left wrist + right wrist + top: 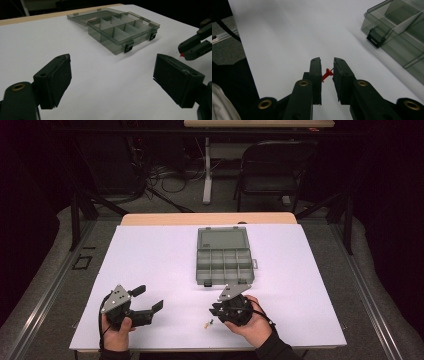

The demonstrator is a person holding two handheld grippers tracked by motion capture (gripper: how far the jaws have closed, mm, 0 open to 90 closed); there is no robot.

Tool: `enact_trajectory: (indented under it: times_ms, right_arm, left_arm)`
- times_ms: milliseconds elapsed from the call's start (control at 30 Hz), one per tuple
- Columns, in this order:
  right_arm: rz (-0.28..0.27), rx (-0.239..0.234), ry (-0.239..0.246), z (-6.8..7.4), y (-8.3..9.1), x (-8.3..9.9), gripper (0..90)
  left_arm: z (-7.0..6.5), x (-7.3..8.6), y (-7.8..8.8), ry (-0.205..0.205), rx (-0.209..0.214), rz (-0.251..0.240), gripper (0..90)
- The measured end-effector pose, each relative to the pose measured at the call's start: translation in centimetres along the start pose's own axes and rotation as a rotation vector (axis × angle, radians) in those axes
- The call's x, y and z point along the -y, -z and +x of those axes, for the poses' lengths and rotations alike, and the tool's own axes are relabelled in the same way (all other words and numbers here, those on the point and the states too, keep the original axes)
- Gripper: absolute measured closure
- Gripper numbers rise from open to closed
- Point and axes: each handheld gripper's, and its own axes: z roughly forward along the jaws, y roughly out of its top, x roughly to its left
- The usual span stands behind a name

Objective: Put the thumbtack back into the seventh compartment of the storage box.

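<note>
Looking down from the high view, the compartment box lies open mid-counter, lid folded back so its cells are ready; another small pin lies just beside the right claw. In the left gripper view, the left claw hangs wide and empty. In the right gripper view, the right claw is pinched on a red pushpin, clear of the sheet, probably for the box.
</note>
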Motion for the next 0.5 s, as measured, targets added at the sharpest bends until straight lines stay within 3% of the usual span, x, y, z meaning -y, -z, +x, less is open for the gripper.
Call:
enact_trajectory:
  times_ms: [500]
  right_arm:
    - [-0.013,0.043,-0.037,-3.4,1.9,-2.7,77.8]
  left_arm:
    - [0.0,0.0,0.0,0.001,0.000,-0.001,14.9]
